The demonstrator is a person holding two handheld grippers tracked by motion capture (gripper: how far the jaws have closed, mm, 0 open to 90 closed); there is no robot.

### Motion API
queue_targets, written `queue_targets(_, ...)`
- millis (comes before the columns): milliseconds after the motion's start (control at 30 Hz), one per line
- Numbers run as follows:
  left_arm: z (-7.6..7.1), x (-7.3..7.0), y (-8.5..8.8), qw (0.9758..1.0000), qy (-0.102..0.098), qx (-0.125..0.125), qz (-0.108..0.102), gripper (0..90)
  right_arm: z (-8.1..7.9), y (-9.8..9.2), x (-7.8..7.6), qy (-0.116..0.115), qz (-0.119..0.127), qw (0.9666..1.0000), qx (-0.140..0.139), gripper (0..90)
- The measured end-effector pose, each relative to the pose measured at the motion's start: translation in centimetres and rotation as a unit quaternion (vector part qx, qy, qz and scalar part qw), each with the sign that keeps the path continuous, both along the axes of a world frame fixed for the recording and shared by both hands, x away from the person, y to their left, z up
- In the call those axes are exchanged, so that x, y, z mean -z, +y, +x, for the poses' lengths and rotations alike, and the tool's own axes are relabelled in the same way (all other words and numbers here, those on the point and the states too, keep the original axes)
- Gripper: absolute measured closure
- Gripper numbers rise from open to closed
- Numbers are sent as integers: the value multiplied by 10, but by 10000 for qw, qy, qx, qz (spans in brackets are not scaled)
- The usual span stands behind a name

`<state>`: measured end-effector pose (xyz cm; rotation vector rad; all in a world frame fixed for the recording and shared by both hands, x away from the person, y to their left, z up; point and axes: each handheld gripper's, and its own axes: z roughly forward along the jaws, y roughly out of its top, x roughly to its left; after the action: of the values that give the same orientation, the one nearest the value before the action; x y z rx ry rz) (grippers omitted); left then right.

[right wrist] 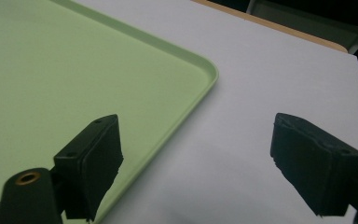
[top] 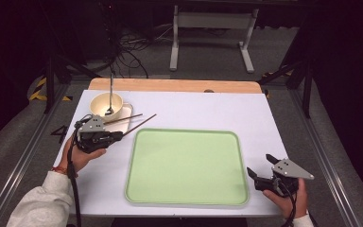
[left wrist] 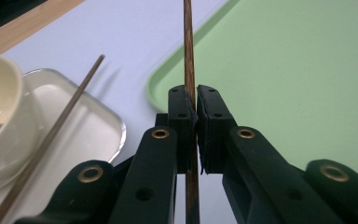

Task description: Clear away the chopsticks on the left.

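So the big landmark here is the light green tray (top: 186,168), sitting empty in the middle of the white table cover (top: 217,111). Everything else is easiest to place off that. The left gripper (top: 118,137) is just off the tray's left edge near its far-left corner, and its jaws are pinched tight on a dark wooden chopstick (top: 142,124), which pokes out past the tips and angles up and away over the tray's far-left corner. In the left gripper view you can see the chopstick (left wrist: 189,70) running straight up between the two black pads (left wrist: 182,105), squeezed from both sides with basically no gap left. A second chopstick (top: 125,117) lies a bit farther from the tray, resting across a small white dish (top: 125,124) that's beyond the tray's far-left corner. On that same dish sits a cream bowl (top: 106,106) with a metal spoon (top: 110,92) standing up in it, handle leaning on the far rim. The right gripper (top: 259,171) hangs by the tray's near-right corner, jaws spread wide with nothing between them; in the right gripper view one pad (right wrist: 95,158) sits over the tray's rim and the other over bare white table.
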<state>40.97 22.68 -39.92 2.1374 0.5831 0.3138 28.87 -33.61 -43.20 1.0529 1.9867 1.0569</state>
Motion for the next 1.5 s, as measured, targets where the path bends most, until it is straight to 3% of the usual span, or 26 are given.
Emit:
queue_targets(67,-3,-1,-5,9999,91,76,-112,854,1,1,0,-9,4,10000,-22,168)
queue_targets(133,-5,-1,-7,9989,247,137,-367,854,1,1,0,-10,7,10000,-38,168)
queue_targets(400,-21,-1,-33,9956,613,285,-651,854,1,3,-1,-32,26,10000,-81,168)
queue_targets(567,-32,3,-57,9956,699,374,-497,854,1,3,-1,-30,34,10000,-88,168)
queue_targets(733,-40,10,-72,9943,848,429,-489,854,0,4,-2,-33,30,9999,-101,168)
queue_targets(833,-42,12,-78,9948,830,461,-379,854,0,4,-2,-40,29,9999,-109,168)
queue_targets(1033,-51,25,-97,9923,1059,545,-346,854,0,5,-1,-24,23,9999,-127,167)
queue_targets(1233,-54,34,-110,9901,1228,625,-274,854,0,5,-1,-25,16,9999,-136,168)
queue_targets(1500,-54,47,-118,9904,1248,589,15,853,0,5,-1,-13,8,9999,-144,168)
